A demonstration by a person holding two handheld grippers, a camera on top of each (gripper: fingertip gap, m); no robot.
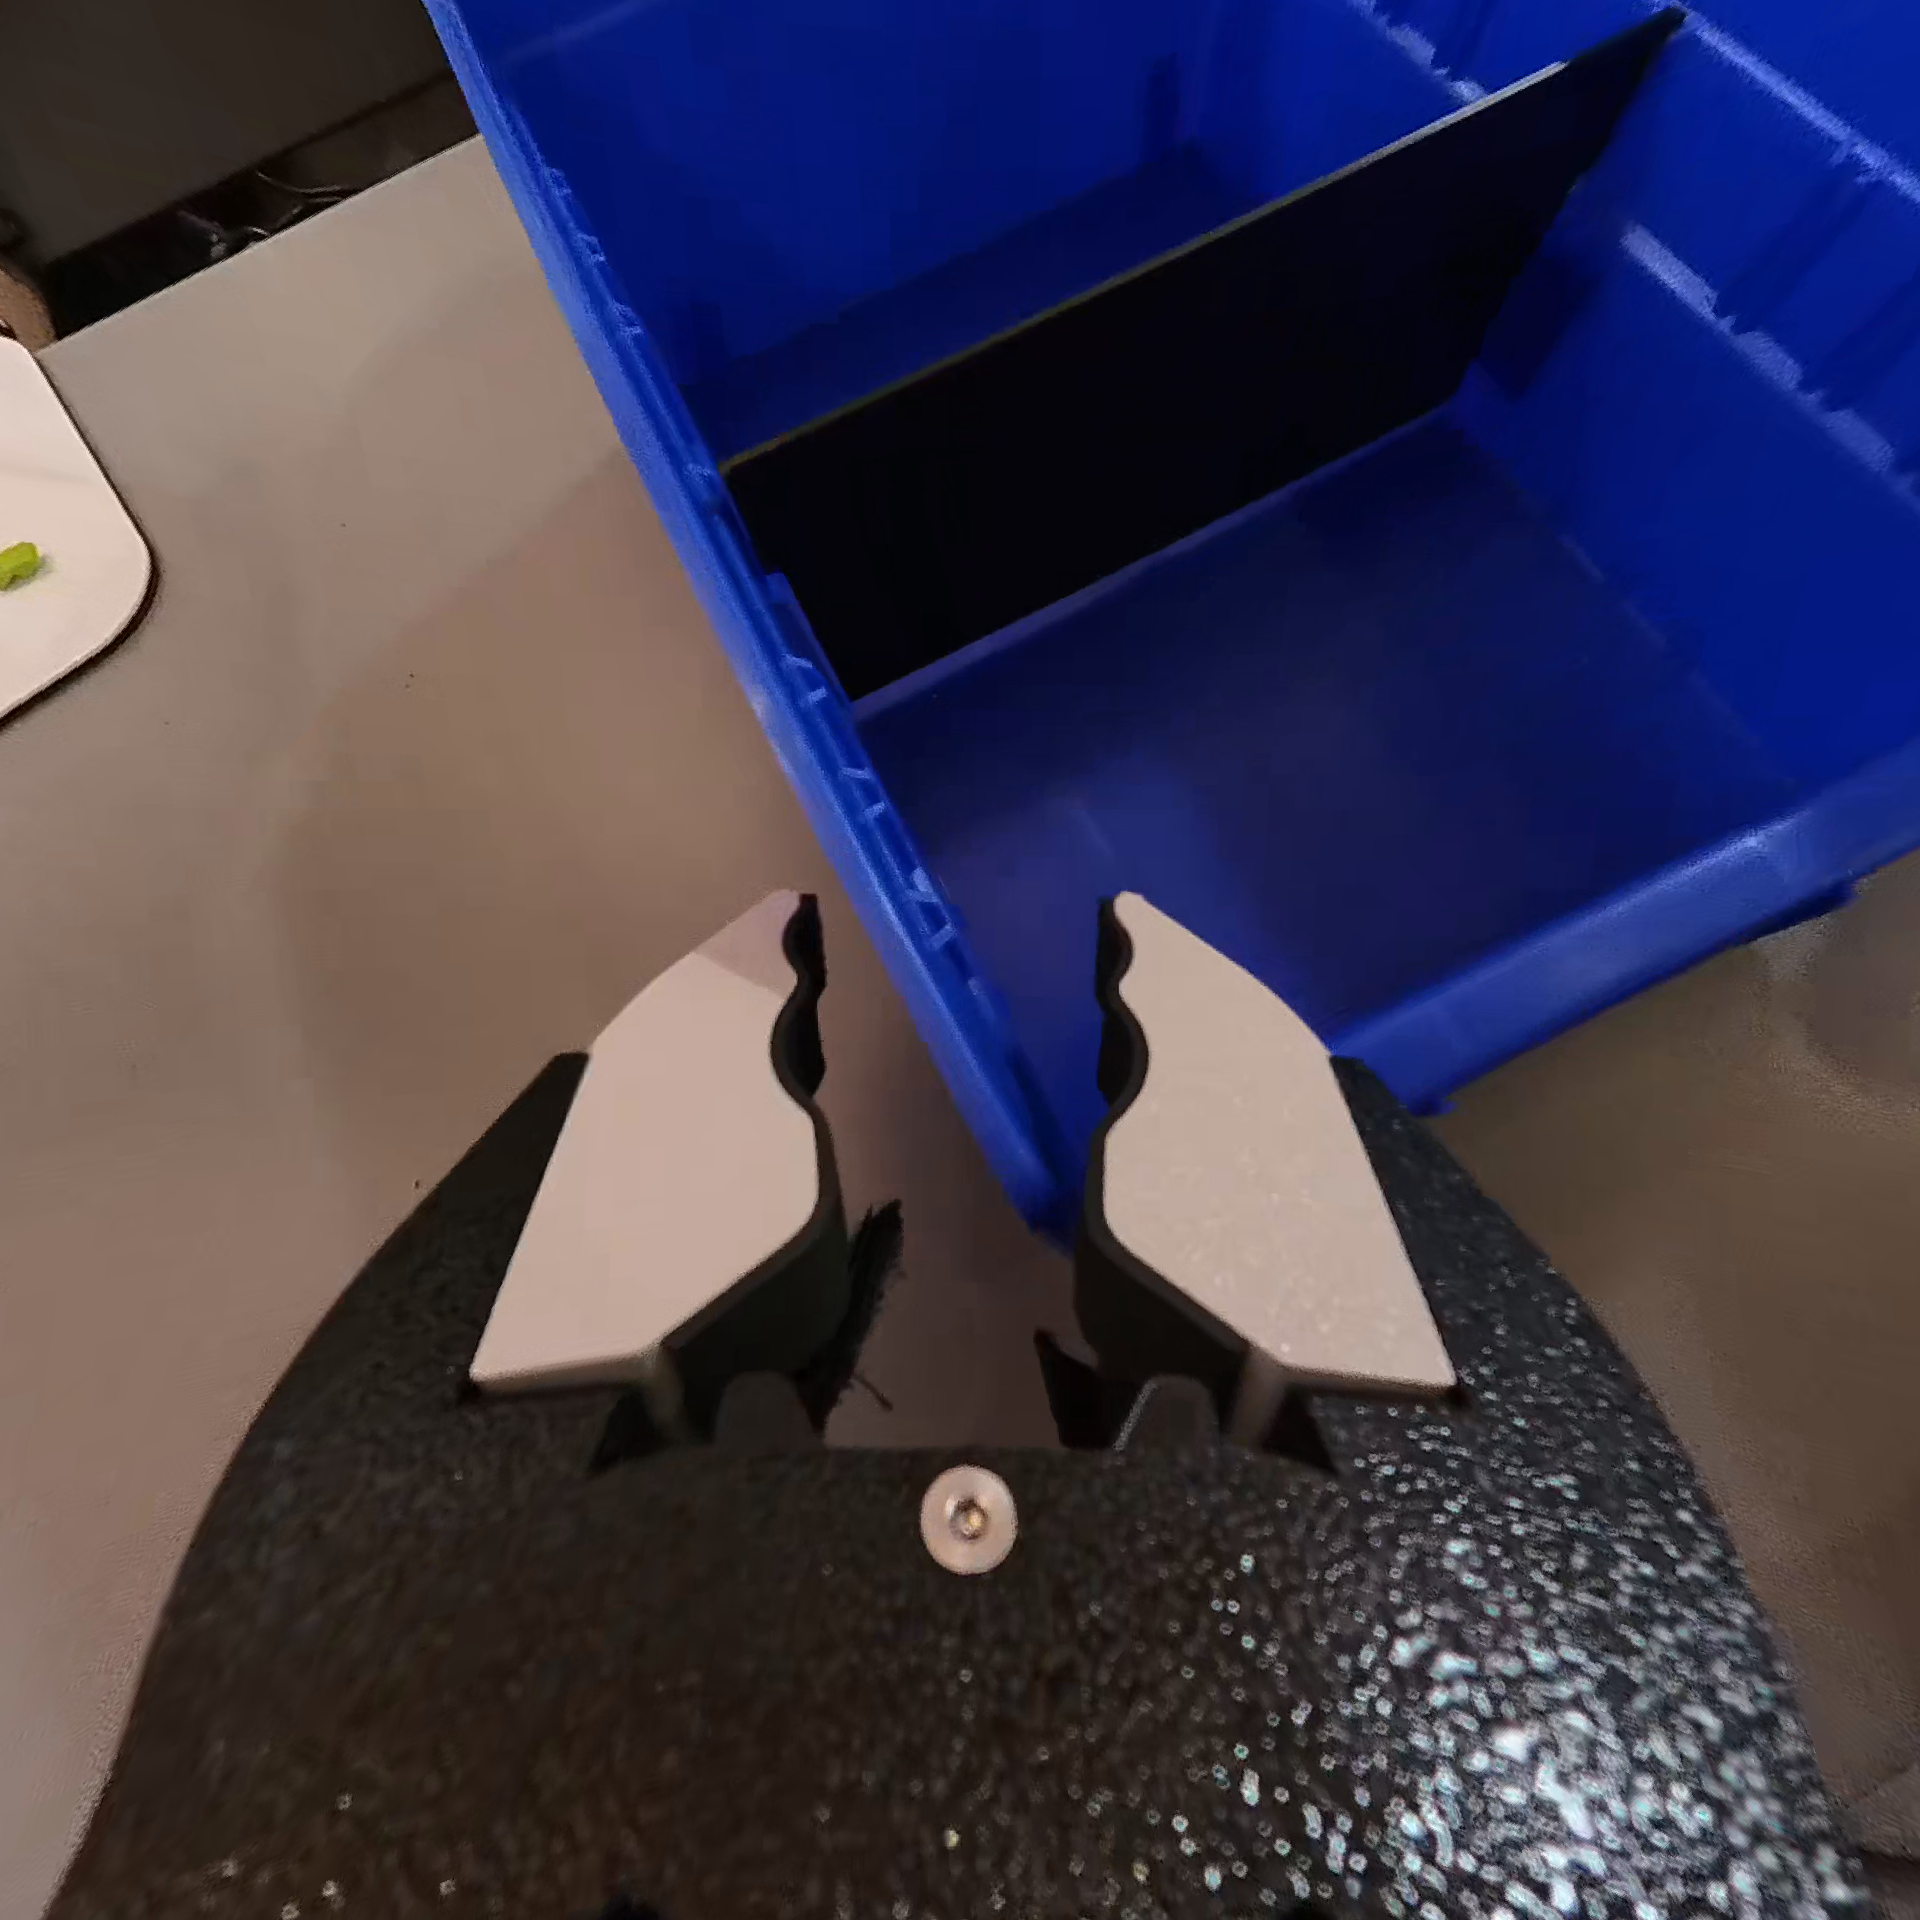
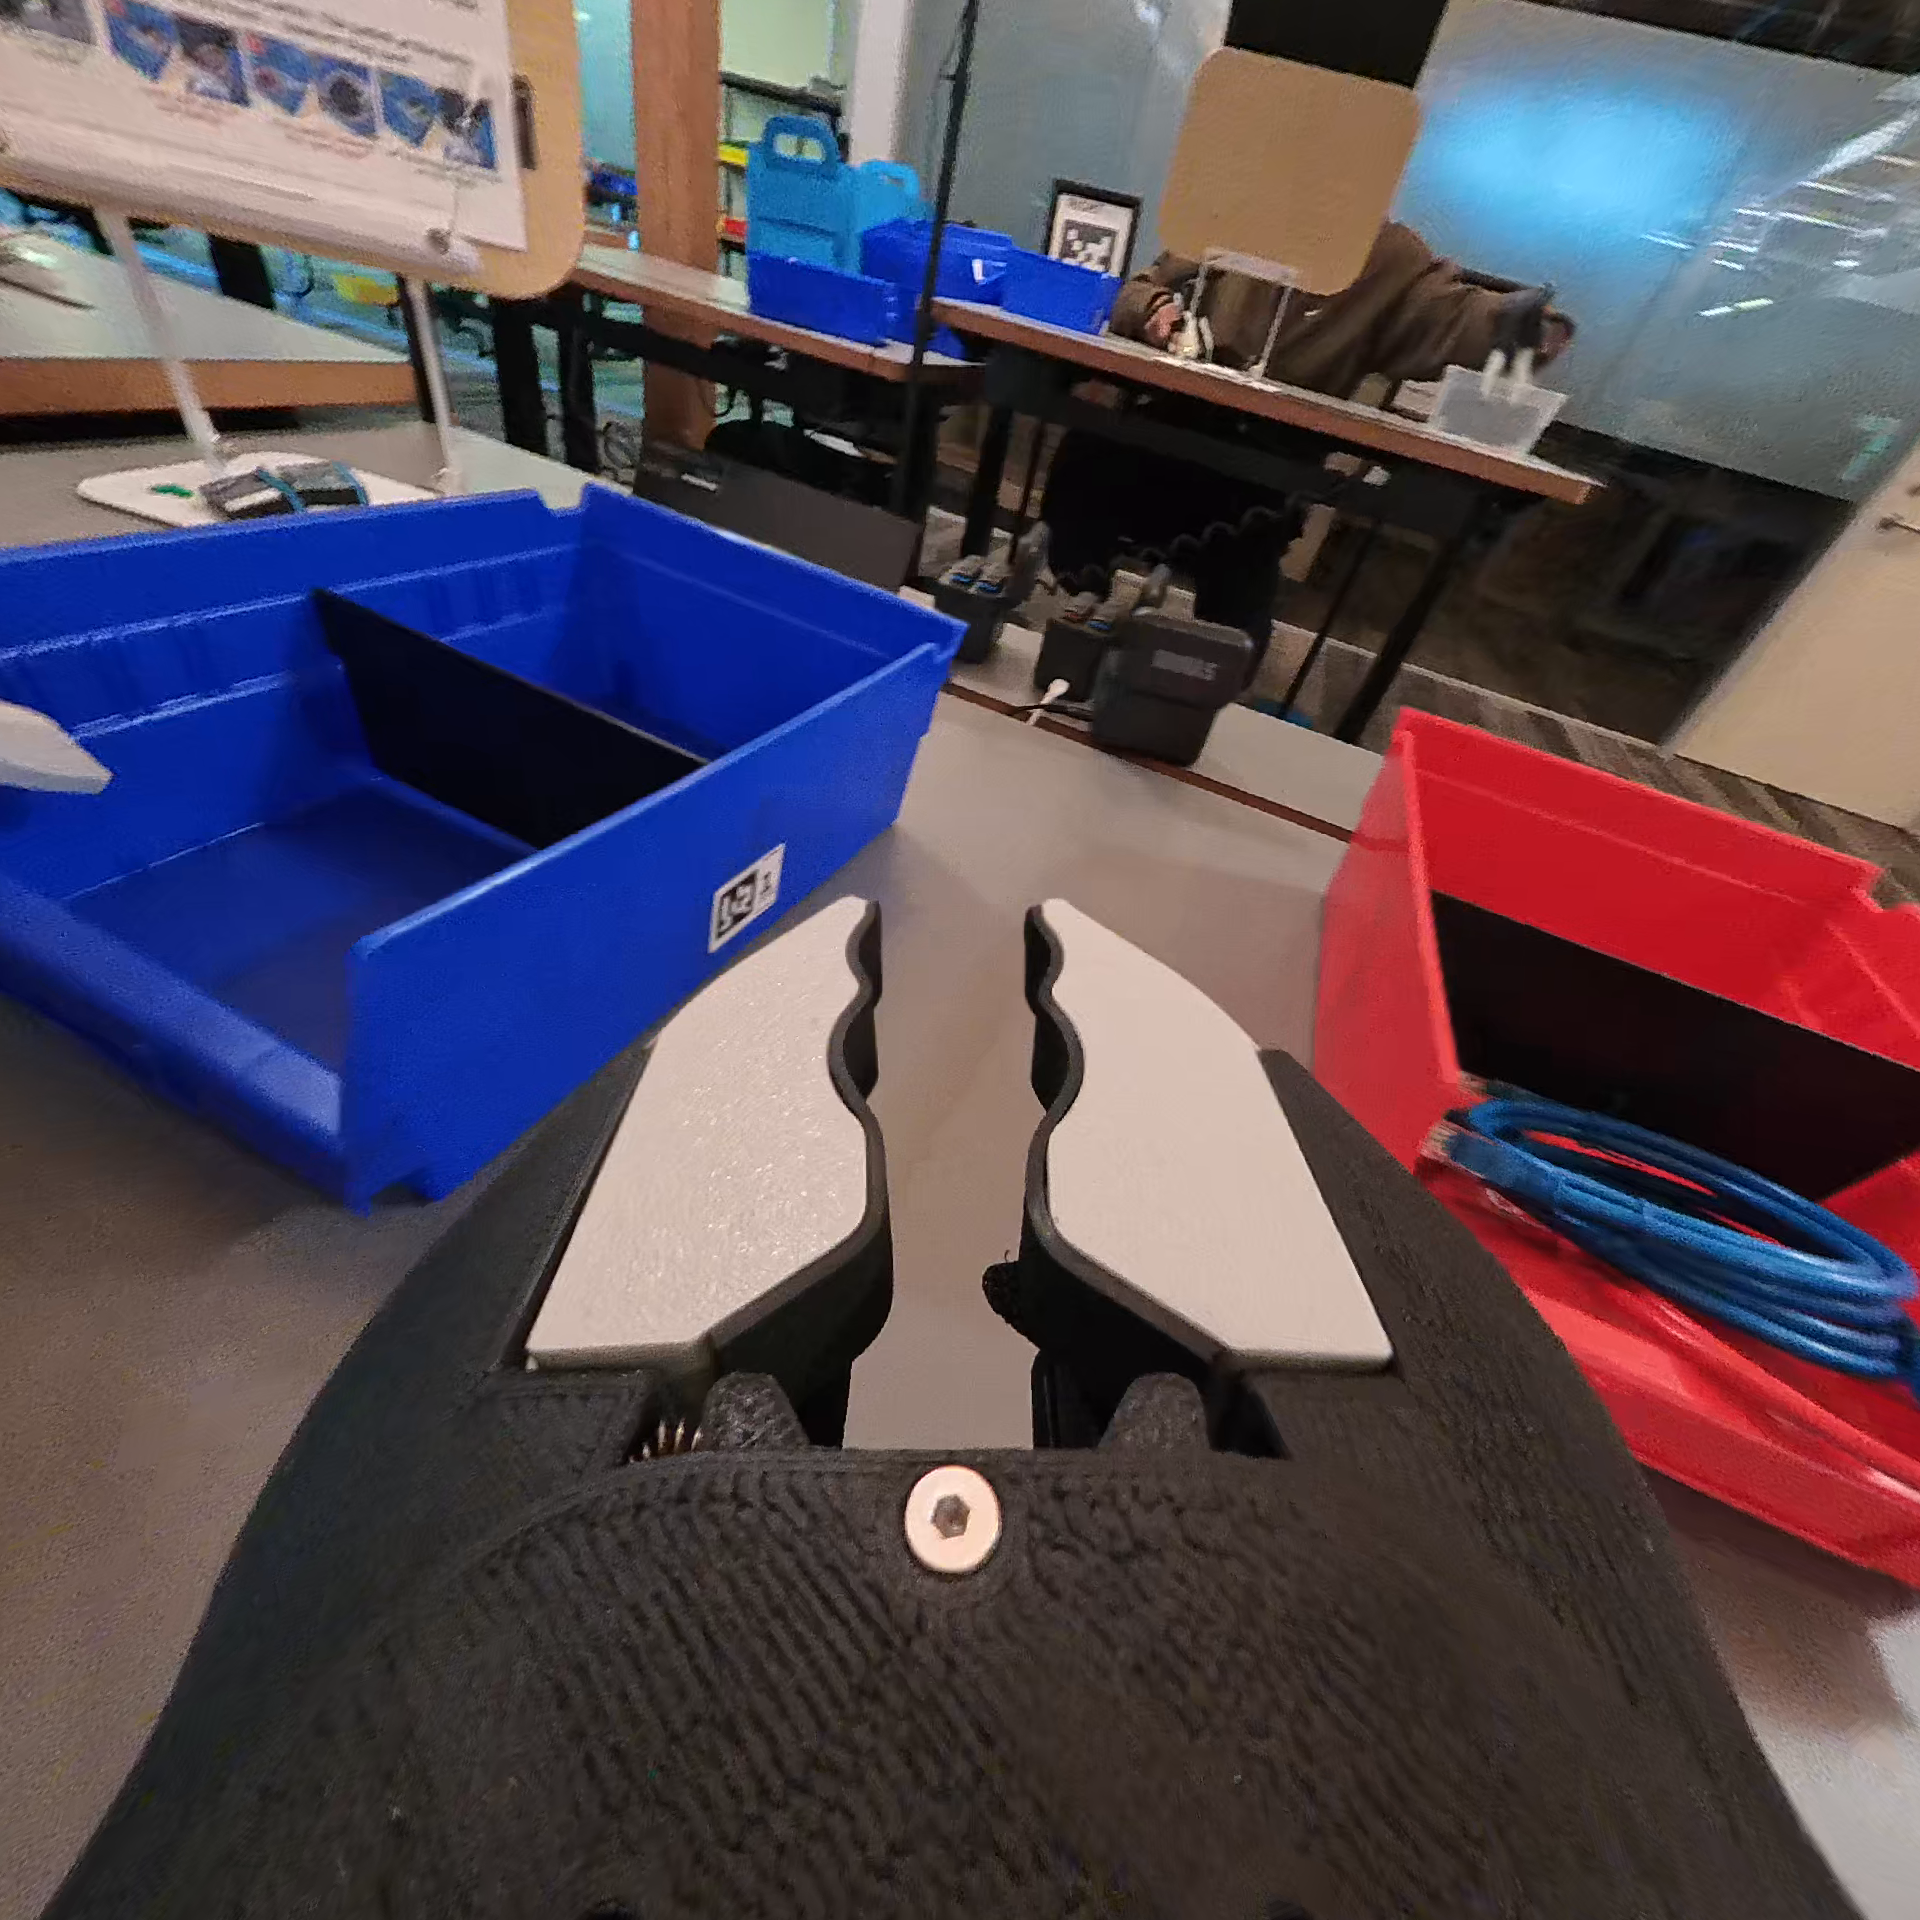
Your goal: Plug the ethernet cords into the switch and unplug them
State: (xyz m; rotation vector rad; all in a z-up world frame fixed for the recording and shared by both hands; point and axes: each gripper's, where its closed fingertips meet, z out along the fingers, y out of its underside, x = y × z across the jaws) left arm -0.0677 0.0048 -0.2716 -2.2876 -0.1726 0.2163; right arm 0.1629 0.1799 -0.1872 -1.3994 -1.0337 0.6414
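Note:
My left gripper [image 1: 956,909] is open and empty, its jaws straddling the near corner wall of a blue bin [image 1: 904,852] from above. The blue bin is empty and split by a black divider [image 1: 1143,416]. In the right wrist view the same blue bin [image 2: 623,935] stands on the left with its black divider [image 2: 499,727], and a grey fingertip [image 2: 47,753] of the left gripper shows at its left edge. My right gripper [image 2: 951,914] is open and empty above the grey table, between the blue bin and a red bin [image 2: 1558,831]. A coiled blue cable [image 2: 1683,1226] lies in the red bin.
A grey table [image 1: 312,831] carries both bins. A white stand base [image 1: 62,540] with a small green piece [image 1: 16,566] sits at the left. A sign on a stand [image 2: 260,125], black chargers [image 2: 1164,686], and a seated person [image 2: 1351,301] at a far table lie beyond.

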